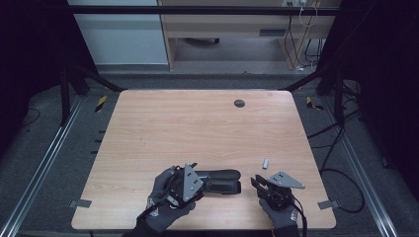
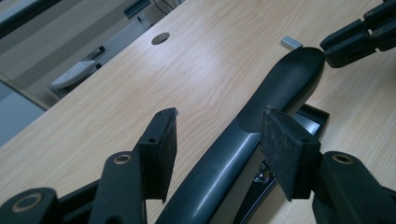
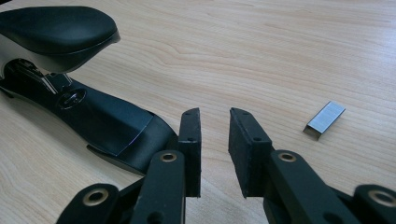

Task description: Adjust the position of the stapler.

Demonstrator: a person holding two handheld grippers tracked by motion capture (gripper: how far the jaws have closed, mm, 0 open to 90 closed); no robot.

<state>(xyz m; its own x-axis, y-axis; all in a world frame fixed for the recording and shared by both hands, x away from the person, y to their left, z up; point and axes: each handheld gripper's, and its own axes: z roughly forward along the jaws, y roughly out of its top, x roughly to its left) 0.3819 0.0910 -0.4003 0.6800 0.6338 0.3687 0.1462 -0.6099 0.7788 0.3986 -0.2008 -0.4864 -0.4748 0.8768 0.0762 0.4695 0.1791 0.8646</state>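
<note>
Left gripper [image 1: 197,183]: nearest the camera at the bottom left, held in a gloved hand; its fingers [image 2: 161,149] stand apart, astride the stapler's top arm with a gap on either side, nothing clamped.

Stapler [image 1: 221,180]: long, black, lying on the tabletop [image 1: 197,123] near its front edge, between the two grippers. Its top arm is raised off the base, so the metal works show underneath at the right-hand end.

Right gripper [image 1: 260,185]: just right of the stapler's nose, in the other gloved hand; its fingers [image 3: 189,149] are parted with bare wood between them, holding nothing. They point along the tabletop with the stapler's base just beside the left one.

Staple strip [image 1: 266,163]: small silver block lying loose on the wood, near the right gripper and a little beyond it, apart from the stapler.

Risk, left side: as I judge it, the top arm is smooth and rounded; closing on it off-centre could let it squirt out or snap the stapler shut.

Risk, right side: the strip is thin and low; fingers coming in too high would shove it across the wood, and too hard a squeeze could break it apart.

Risk, between: a nudge on the unheld stapler would swing its nose away.
</note>
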